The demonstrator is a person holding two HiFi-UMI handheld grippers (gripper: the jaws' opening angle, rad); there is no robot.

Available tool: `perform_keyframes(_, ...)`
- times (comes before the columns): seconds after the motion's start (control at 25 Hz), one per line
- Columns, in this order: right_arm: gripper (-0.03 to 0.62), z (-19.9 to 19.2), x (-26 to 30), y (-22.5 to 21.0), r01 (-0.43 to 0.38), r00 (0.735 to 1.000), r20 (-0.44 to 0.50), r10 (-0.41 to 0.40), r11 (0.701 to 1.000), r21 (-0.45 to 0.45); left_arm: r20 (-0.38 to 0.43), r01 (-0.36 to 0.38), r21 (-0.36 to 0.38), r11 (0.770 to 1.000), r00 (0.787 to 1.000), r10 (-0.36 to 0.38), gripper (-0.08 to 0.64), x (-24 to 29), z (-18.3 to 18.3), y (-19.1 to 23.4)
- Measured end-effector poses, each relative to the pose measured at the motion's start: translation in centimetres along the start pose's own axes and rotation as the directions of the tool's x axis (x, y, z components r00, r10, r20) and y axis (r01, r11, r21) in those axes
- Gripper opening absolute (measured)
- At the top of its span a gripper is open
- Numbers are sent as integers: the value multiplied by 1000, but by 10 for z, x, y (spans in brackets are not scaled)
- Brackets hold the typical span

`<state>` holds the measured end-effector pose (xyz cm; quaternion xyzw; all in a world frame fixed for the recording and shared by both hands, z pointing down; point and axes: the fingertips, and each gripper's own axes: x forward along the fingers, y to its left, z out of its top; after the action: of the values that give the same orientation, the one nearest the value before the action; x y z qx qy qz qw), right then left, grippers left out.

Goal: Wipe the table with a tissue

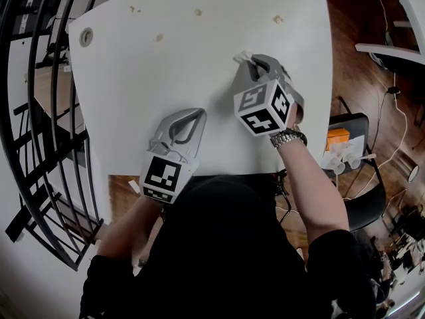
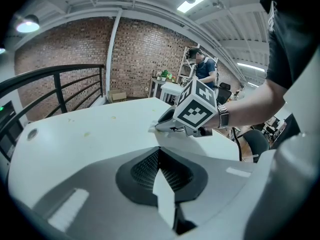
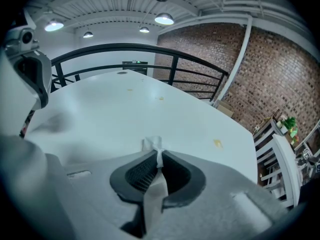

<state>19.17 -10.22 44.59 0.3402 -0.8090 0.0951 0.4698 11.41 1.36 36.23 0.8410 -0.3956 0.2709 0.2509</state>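
A white table (image 1: 199, 78) carries several small yellowish stains (image 1: 278, 19) toward its far edge. My right gripper (image 1: 251, 60) is over the middle right of the table, shut on a small twisted white tissue (image 1: 242, 56). In the right gripper view the tissue (image 3: 152, 145) pokes out past the closed tips of the right gripper (image 3: 159, 153), close to the tabletop. One stain (image 3: 217, 143) lies ahead to the right. My left gripper (image 1: 199, 113) rests low near the table's front edge, shut with nothing in it. From the left gripper (image 2: 160, 150) the right gripper (image 2: 159, 126) shows just ahead.
A black railing (image 1: 40, 111) runs along the left of the table. A round grommet (image 1: 86, 36) sits in the table's far left corner. To the right stands a black chair (image 1: 358, 171) with an orange box (image 1: 338, 137) and white cups (image 1: 342, 157). A person (image 2: 202, 69) stands far behind.
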Motion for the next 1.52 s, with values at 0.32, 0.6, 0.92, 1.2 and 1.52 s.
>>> perform_keyframes(0.32,17,1,1,-5,2,1000,5,-2,1000,8,-6,5,-5,1000,1000,-5,12,6,0,3)
perform_keyframes(0.6,17,-1,1,-19,21,1000,9,-22,1000,18,-5,4,-19,1000,1000,-4,12,11,1,4)
perform_keyframes(0.92,17,5,0,-43,56,998,18,-56,998,30,-5,6,-19,1000,1000,-6,12,13,4,5)
perform_keyframes(1.2,17,2,0,-68,91,996,10,-91,995,46,-8,11,-17,1000,1000,-12,12,18,5,5)
perform_keyframes(1.52,17,-1,6,-97,127,992,-1,-127,990,63,-14,15,-15,1000,1000,-16,12,24,6,9)
